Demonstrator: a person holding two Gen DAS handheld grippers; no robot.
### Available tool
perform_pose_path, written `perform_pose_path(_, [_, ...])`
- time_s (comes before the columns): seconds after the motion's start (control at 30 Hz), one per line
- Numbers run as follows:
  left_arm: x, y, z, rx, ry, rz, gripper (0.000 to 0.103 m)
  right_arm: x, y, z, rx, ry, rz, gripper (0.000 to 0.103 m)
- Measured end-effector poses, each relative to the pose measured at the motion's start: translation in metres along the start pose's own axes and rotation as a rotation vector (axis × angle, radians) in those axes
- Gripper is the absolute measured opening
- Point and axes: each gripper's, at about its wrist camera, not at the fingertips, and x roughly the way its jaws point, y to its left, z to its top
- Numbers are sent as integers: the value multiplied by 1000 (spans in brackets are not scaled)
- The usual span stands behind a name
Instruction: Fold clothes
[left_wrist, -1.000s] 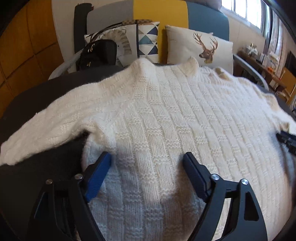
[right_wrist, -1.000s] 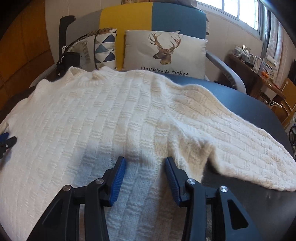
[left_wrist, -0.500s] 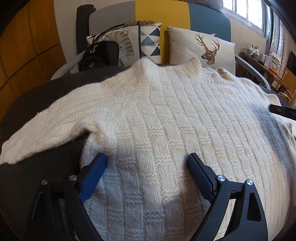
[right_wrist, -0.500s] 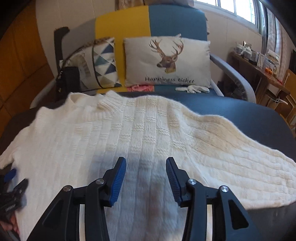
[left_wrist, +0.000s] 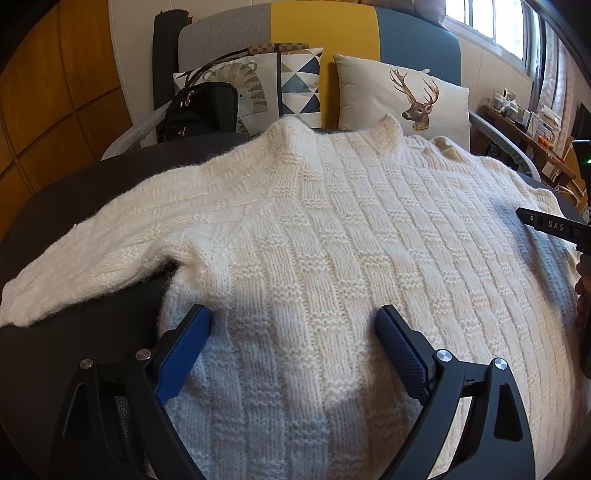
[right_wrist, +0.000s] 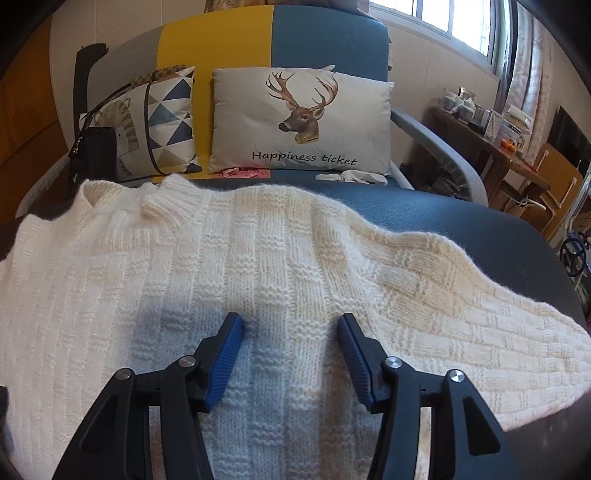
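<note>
Sweater (left_wrist: 332, 258) flat on dark table (left_wrist: 55, 350), left gripper (left_wrist: 291, 325) wide open, right gripper (right_wrist: 290, 332) jaws just opening, both empty above knit.

The sweater's (left_wrist: 332, 240) hem runs off the lower edge in both views.

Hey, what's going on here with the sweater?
A person holds a gripper in each hand over a cream knit sweater spread flat on a dark table, sleeves out to the sides. The left gripper and right gripper are both open, jaws just widened, nothing pinched. No fold is made yet.
</note>
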Motion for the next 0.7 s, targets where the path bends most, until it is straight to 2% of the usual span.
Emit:
perform_pose_path(0.07, [0,0,0,0,0,-1,93,2,-2,2,-2,-1,-9,62])
perform_pose_path(0.5, [0,2,-1,0,-7,-3,93,11,-12,10,-16,-3,17,70])
perform_pose_path(0.57, [0,2,-1,0,-8,-4,93,12,-15,14,-18,14,48,73])
perform_pose_path(0.63, [0,3,-2,0,-9,-5,93,7,-18,17,-36,59,90,72])
perform_pose_path(0.7, [0,2,-2,0,-9,-4,93,-14,-20,12,-24,40,114,72])
